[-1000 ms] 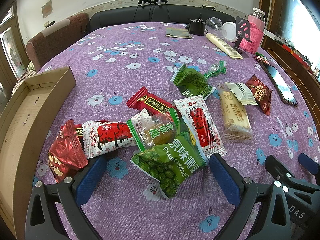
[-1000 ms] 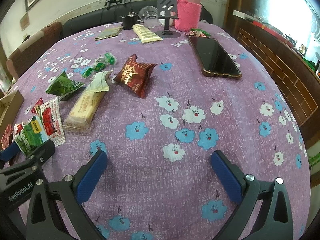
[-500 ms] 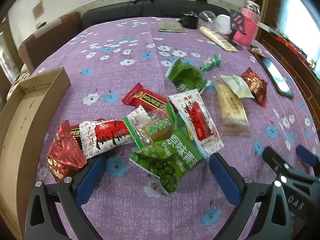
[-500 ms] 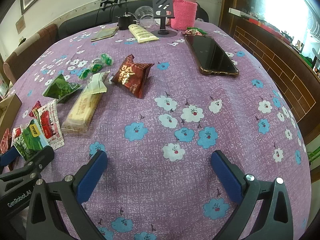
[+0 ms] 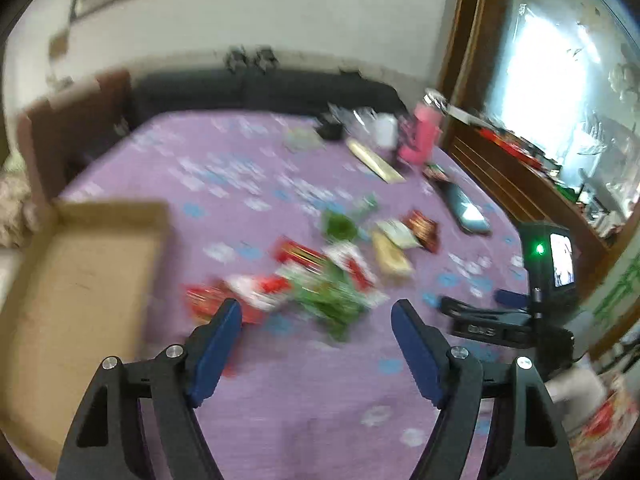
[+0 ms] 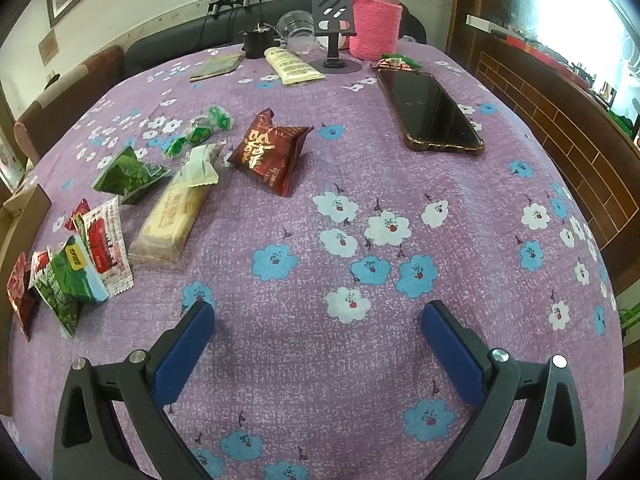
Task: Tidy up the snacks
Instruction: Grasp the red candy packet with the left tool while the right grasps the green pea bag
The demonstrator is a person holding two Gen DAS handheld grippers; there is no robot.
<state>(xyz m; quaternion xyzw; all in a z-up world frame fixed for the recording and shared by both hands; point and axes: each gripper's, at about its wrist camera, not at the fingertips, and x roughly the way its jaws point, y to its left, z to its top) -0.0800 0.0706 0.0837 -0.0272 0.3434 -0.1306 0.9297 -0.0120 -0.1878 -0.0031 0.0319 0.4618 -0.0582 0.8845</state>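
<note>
The snacks (image 6: 168, 216) all lie loose on the purple counter (image 6: 360, 360), clustered near its left side; none sits in the cardboard box (image 5: 80, 280), so sorting seems barely begun. The left gripper (image 5: 316, 344) hangs above the pile, jaws closing on nothing; the right gripper (image 6: 318, 344) stands wide and empty.

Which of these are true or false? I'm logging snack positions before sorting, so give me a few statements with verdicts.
1. The dark red snack packet lies on the purple tablecloth. True.
2. The phone lies inside the cardboard box. False: it lies on the cloth.
3. The right claw holds a snack. False: it is open, nothing between its jaws.
4. The long beige wafer pack lies flat. True.
5. The pink-sleeved bottle has tipped over. False: it stands upright.
</note>
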